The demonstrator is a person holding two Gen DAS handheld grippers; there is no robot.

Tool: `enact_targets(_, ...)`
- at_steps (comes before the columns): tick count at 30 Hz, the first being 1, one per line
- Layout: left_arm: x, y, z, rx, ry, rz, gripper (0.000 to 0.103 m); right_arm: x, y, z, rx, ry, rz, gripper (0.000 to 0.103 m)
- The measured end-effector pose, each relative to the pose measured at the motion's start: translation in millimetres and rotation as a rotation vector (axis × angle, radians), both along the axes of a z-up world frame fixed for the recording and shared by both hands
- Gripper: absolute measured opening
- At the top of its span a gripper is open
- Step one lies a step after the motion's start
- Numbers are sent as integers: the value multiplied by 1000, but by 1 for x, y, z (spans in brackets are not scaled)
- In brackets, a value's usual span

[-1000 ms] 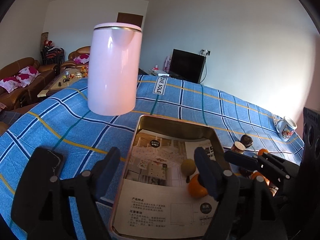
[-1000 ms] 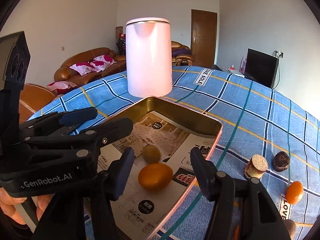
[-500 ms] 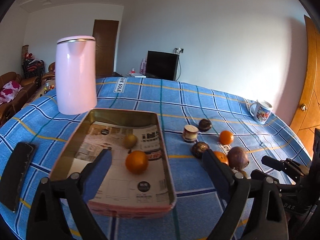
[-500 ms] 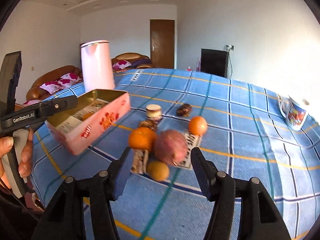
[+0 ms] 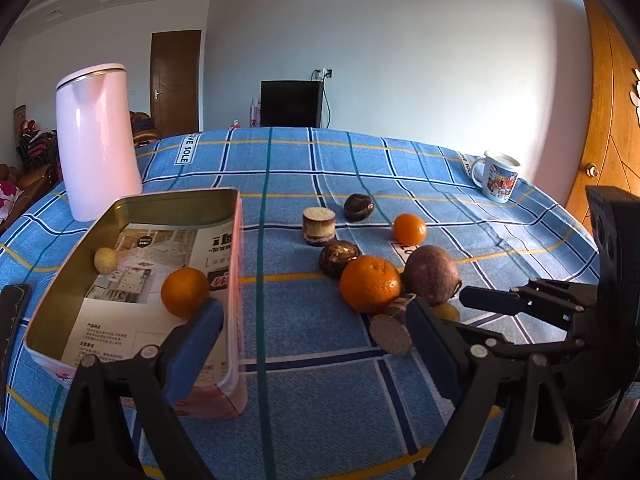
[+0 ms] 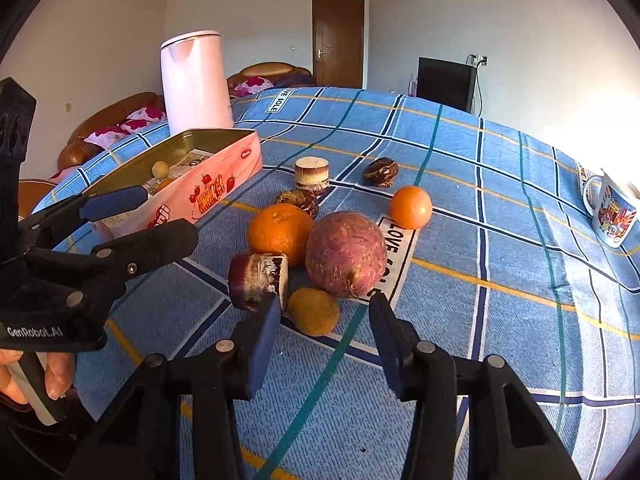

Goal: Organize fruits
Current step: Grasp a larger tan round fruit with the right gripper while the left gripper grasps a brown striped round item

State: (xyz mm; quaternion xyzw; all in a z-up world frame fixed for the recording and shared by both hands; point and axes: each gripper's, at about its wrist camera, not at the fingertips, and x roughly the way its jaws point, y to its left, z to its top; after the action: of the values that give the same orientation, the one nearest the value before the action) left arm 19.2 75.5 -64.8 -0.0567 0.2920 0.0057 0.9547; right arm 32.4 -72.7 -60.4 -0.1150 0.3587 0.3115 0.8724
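A pink tin box point(image 5: 236, 264) point(image 6: 208, 188) lined with paper holds an orange point(image 5: 185, 292) and a small yellow fruit point(image 5: 105, 260). On the blue checked cloth beside it lie a big orange point(image 5: 370, 284) point(image 6: 280, 233), a purple-brown round fruit point(image 5: 431, 274) point(image 6: 346, 254), a small orange point(image 5: 409, 229) point(image 6: 411, 206), a small yellow fruit point(image 6: 313, 311), dark brown fruits point(image 5: 338, 255) point(image 5: 359, 207) and cut cane pieces point(image 6: 258, 280) point(image 5: 318, 225). My left gripper point(image 5: 316, 344) is open and empty by the tin's near corner. My right gripper point(image 6: 322, 334) is open and empty, just short of the small yellow fruit.
A tall pink kettle point(image 5: 96, 140) point(image 6: 196, 80) stands behind the tin. A patterned mug point(image 5: 498, 176) point(image 6: 610, 210) stands at the far right edge. A dark flat object point(image 5: 10, 320) lies left of the tin. Sofas and a TV lie beyond the table.
Both grippers have swung right from over the tin toward the loose fruit. The right gripper has come closer to the small yellow fruit. Both stay open.
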Motion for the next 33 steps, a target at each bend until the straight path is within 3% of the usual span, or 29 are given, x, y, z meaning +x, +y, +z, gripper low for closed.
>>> enact_targets(2,1,-3,-1,5,0,-4,98,8,1,-4,15,56,22,47)
enact_targets(4,1,-5,-1,16,2,-2,98,14,3,-9,25,117,57,37)
enact_targets(7,2,-7,-1,20,5,0,100,13,1,-9,54,128,73,29)
enact_targets(12,0,-12,3,41,-8,5,100,-6,-14,2,96,6,58,29)
enact_targets(17,4,-29,1,55,6,-39,100,-14,-43,14,111,-158,-59,29)
enact_targets(20,14,-45,-4,66,43,-85,100,-3,-58,14,137,-147,-94,29)
enact_targets(26,36,-55,-8,48,120,-113,96,0,-62,14,178,-105,-62,29)
enact_targets(28,42,-57,-12,35,159,-128,87,1,-63,15,189,-98,-61,29)
enact_targets(30,48,-55,-18,5,205,-143,68,-2,-63,15,195,-101,-56,29)
enact_targets(33,50,-52,-22,-26,227,-141,55,-6,-64,15,199,-116,-54,29)
